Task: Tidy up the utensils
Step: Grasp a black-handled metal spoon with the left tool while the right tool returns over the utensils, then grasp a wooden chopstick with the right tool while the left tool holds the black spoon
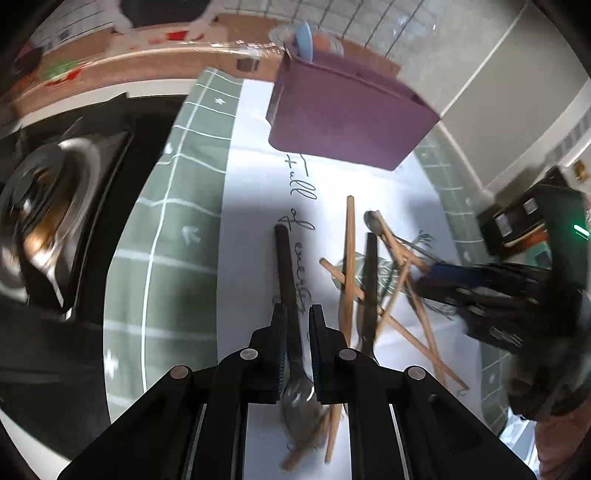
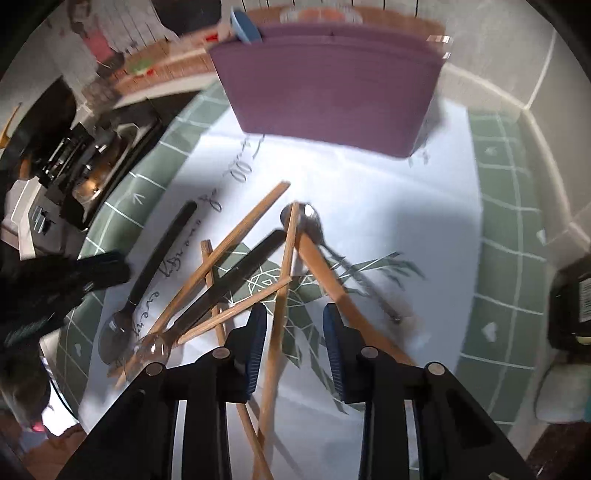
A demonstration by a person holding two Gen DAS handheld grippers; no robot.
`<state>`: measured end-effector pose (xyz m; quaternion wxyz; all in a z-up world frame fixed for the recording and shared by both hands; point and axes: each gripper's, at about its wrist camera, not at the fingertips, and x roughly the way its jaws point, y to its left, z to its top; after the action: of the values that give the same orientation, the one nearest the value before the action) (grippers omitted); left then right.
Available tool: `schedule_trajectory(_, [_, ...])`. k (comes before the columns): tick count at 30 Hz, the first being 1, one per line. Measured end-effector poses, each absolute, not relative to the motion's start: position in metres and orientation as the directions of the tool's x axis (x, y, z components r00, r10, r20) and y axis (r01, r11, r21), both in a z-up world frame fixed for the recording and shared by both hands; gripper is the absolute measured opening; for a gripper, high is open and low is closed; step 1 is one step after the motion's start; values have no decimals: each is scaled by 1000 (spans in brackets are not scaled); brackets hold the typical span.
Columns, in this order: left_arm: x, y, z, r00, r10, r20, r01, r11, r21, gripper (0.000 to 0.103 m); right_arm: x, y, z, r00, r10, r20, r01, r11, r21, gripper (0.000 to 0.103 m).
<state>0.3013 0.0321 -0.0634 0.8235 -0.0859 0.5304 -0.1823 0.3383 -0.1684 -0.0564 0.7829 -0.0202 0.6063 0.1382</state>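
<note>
A pile of wooden chopsticks point(image 2: 229, 240) and spoons lies on a white and green mat point(image 2: 406, 206). A purple utensil holder point(image 2: 328, 88) stands at the far end; it also shows in the left wrist view point(image 1: 347, 114). My left gripper point(image 1: 297, 325) is shut on a black-handled spoon point(image 1: 286, 266), its bowl between the fingers. My right gripper point(image 2: 293, 325) is open over the pile, with a chopstick point(image 2: 282, 280) running between its fingers. A second black-handled spoon point(image 2: 229, 284) and an all-metal spoon point(image 2: 310, 223) lie among the chopsticks.
A blue utensil point(image 2: 245, 26) sticks out of the holder. A sink with a metal pot point(image 1: 48, 221) lies left of the mat. A black appliance point(image 2: 572, 306) stands at the right. The tiled wall rises behind the holder.
</note>
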Motion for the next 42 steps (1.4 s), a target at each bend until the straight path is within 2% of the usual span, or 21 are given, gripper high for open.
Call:
schedule_trajectory(5, [286, 39, -66, 346, -421, -839, 245, 903, -352, 13, 345, -154, -72, 210, 109, -972, -256, 965, 53, 26])
schedule_trajectory(6, [287, 40, -66, 341, -414, -844, 245, 906, -346, 14, 345, -152, -72, 214, 94, -972, -261, 965, 36, 22])
schedule_trajectory(7, [289, 40, -67, 328, -412, -850, 247, 906, -344, 14, 344, -150, -72, 218, 83, -972, -265, 964, 23, 10])
schedule_trajectory(8, [295, 35, -69, 316, -411, -855, 251, 906, -342, 15, 343, -148, -71, 219, 77, -973, -270, 963, 15, 9])
schedule_trajectory(9, [299, 32, -70, 309, -404, -861, 251, 908, -336, 16, 340, -146, -70, 220, 83, -972, -270, 963, 21, 8])
schedule_trajectory(11, [308, 24, -72, 277, -379, -883, 252, 915, -314, 28, 334, -148, -65, 229, 98, -969, -262, 964, 36, 7])
schedule_trajectory(13, [320, 17, -75, 244, -349, -905, 245, 925, -291, 31, 327, -155, -59, 236, 122, -964, -250, 966, 61, 7])
schedule_trajectory(19, [365, -7, -86, 124, -188, -974, 236, 959, -155, 31, 310, -185, -47, 269, 166, -949, -196, 974, 115, 7])
schedule_trajectory(23, [381, -24, -90, 75, -130, -989, 265, 958, -106, 30, 307, -201, -47, 286, 227, -931, -164, 969, 186, 7])
schedule_trajectory(25, [384, -30, -89, 93, -126, -988, 270, 958, -97, 25, 303, -206, -44, 309, 260, -915, -168, 962, 217, 7])
schedule_trajectory(26, [383, -32, -89, 114, -121, -986, 279, 956, -85, 17, 302, -207, -43, 320, 264, -910, -172, 961, 218, 8])
schedule_trajectory(27, [383, -34, -88, 135, -131, -982, 285, 954, -89, 14, 304, -203, -43, 328, 262, -908, -175, 961, 214, 8])
schedule_trajectory(31, [365, -25, -82, 255, -180, -950, 238, 964, -119, 13, 306, -200, -38, 344, 256, -903, -190, 961, 199, 12])
schedule_trajectory(37, [312, -4, -46, 444, -308, -841, 195, 950, -244, 13, 324, -194, -48, 321, 219, -921, -195, 967, 162, 19])
schedule_trajectory(42, [295, 18, -32, 489, -341, -803, 172, 940, -295, 13, 343, -179, -62, 302, 149, -942, -189, 977, 95, 19])
